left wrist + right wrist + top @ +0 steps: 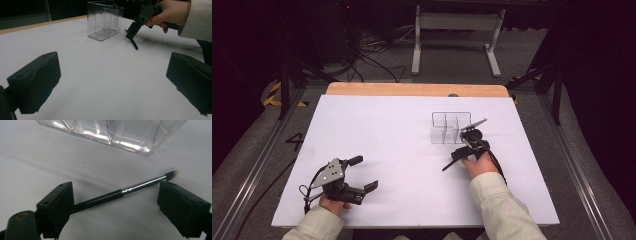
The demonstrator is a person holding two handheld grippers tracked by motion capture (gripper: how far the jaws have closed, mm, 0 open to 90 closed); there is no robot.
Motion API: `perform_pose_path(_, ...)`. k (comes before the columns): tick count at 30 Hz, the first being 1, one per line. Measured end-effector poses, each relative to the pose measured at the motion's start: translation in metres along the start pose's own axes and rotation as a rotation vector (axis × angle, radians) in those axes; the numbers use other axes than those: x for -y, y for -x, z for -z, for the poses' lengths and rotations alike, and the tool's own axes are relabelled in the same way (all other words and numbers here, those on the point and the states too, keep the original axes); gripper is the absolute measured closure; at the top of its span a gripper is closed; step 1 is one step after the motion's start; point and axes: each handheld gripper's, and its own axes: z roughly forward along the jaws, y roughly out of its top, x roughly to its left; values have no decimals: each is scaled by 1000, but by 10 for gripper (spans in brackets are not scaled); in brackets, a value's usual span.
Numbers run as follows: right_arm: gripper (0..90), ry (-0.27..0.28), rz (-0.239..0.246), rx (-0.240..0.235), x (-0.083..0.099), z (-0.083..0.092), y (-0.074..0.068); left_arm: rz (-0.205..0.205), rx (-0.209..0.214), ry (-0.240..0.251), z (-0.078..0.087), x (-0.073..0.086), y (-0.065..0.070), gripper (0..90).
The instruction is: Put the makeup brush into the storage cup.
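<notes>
Pick-up stage: my right gripper (117, 202) straddles the makeup brush (125, 191) on the bench (387, 130), jaws apart, not yet clamping. Left gripper (112, 85) rests open, empty. Next, I judge, comes closing squarely on the handle, then lifting toward the clear organizer (451, 126).

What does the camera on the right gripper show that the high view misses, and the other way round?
Right gripper view: the brush lies on the table between the open jaws, with a silver band and a soft tip. High view: the left gripper, both sleeves, and the floor beyond the table. Both share the clear divided box and the white tabletop.
</notes>
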Motion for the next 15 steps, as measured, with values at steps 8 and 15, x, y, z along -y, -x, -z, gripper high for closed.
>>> perform_pose_path(8,215,-45,39,28,-3,1,-1,2,1,0,0,0,0,0)
perform_pose_path(15,350,-94,77,38,-5,5,0,4,-1,2,0,0,0,0)
